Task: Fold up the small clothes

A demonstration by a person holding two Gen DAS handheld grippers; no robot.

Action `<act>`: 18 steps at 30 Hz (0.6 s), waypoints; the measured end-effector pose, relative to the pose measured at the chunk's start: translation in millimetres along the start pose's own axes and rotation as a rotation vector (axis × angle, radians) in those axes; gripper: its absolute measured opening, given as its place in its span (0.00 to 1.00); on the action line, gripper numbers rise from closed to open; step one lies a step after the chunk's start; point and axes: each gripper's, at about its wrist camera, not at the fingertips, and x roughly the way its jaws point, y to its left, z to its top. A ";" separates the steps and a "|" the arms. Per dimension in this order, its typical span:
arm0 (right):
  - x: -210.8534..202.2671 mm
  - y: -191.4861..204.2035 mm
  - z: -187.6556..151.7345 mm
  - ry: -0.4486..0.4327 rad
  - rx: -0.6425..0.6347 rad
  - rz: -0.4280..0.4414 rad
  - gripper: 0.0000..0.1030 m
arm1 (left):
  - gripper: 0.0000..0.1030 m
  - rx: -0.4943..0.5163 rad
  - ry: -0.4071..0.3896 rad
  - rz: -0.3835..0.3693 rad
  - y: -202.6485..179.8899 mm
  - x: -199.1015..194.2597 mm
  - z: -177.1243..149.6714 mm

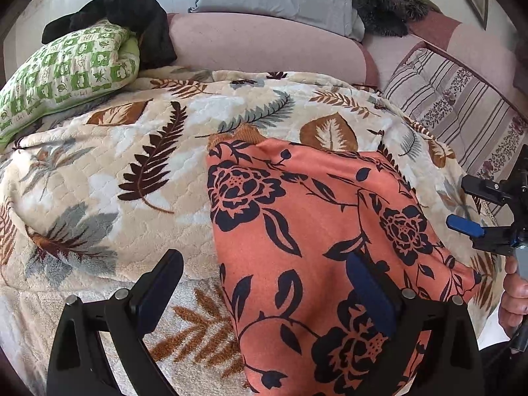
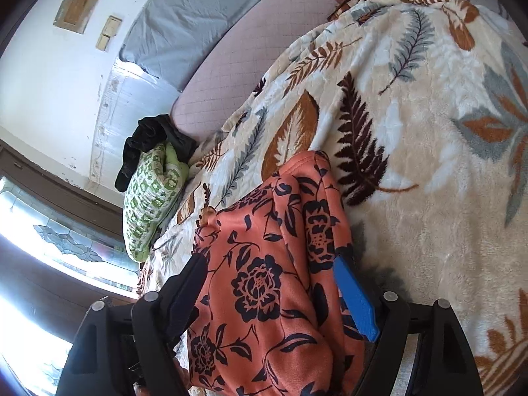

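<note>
The left wrist view looked forward and steeply down, close above the cream leaf-patterned plush blanket [image 1: 138, 151], toward the pink padded headboard [image 1: 264, 43]. The right wrist view sat just as near but rolled sideways, facing the green-and-white patterned pillow [image 2: 148, 198]. Both shared the coral fabric with dark floral print [image 1: 297, 231] [image 2: 260, 264], blanket, pillow and headboard.
</note>
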 end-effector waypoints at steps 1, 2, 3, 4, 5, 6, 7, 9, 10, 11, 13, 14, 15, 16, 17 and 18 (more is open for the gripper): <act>0.1 -3.7 0.9 0.012 0.008 -0.003 0.79 | 0.96 0.002 -0.002 -0.001 -0.2 -0.8 0.6; 0.4 -5.8 1.2 0.016 0.013 -0.009 0.79 | 0.96 0.003 -0.004 -0.003 -0.4 -1.6 1.1; -0.1 -7.3 1.6 0.015 0.014 -0.017 0.79 | 0.96 0.003 -0.006 -0.006 -0.3 -2.6 1.2; -0.8 -9.1 1.2 0.015 0.013 -0.022 0.79 | 0.96 0.003 -0.008 -0.009 -0.3 -3.2 1.4; -1.2 -10.2 1.6 0.016 0.013 -0.022 0.79 | 0.96 0.003 -0.007 -0.010 -0.4 -3.1 1.8; -1.2 -11.4 2.0 0.017 0.013 -0.022 0.79 | 0.96 0.005 -0.006 -0.012 -0.4 -3.2 1.9; -1.7 -13.5 1.8 0.019 0.014 -0.027 0.79 | 0.96 0.007 -0.007 -0.012 -0.8 -3.7 1.8; -1.1 -16.3 2.3 0.024 0.013 -0.038 0.79 | 0.96 0.012 -0.011 -0.007 -1.2 -4.5 1.5; -0.7 -17.7 2.4 0.028 0.013 -0.041 0.79 | 0.96 0.014 -0.012 -0.003 -1.5 -4.8 1.4; -0.2 -18.5 2.4 0.032 0.013 -0.044 0.79 | 0.96 0.016 -0.013 -0.002 -1.6 -4.9 1.5; 1.1 -18.2 1.3 0.037 0.009 -0.050 0.79 | 0.96 0.018 -0.013 -0.003 -1.6 -5.2 1.3; 1.5 -18.3 1.1 0.040 0.006 -0.054 0.79 | 0.96 0.018 -0.012 -0.003 -1.7 -5.2 1.1; 1.8 -18.3 0.8 0.042 0.003 -0.057 0.79 | 0.96 0.019 -0.010 -0.002 -1.8 -5.1 1.0; 2.5 -17.8 0.4 0.044 0.002 -0.060 0.79 | 0.96 0.021 -0.010 -0.002 -2.1 -5.0 0.9; 2.8 -18.1 0.2 0.046 0.001 -0.061 0.79 | 0.96 0.024 -0.011 -0.002 -2.4 -5.0 0.8; 2.9 -18.5 -0.1 0.049 0.001 -0.062 0.79 | 0.96 0.026 -0.010 -0.002 -2.7 -4.8 0.8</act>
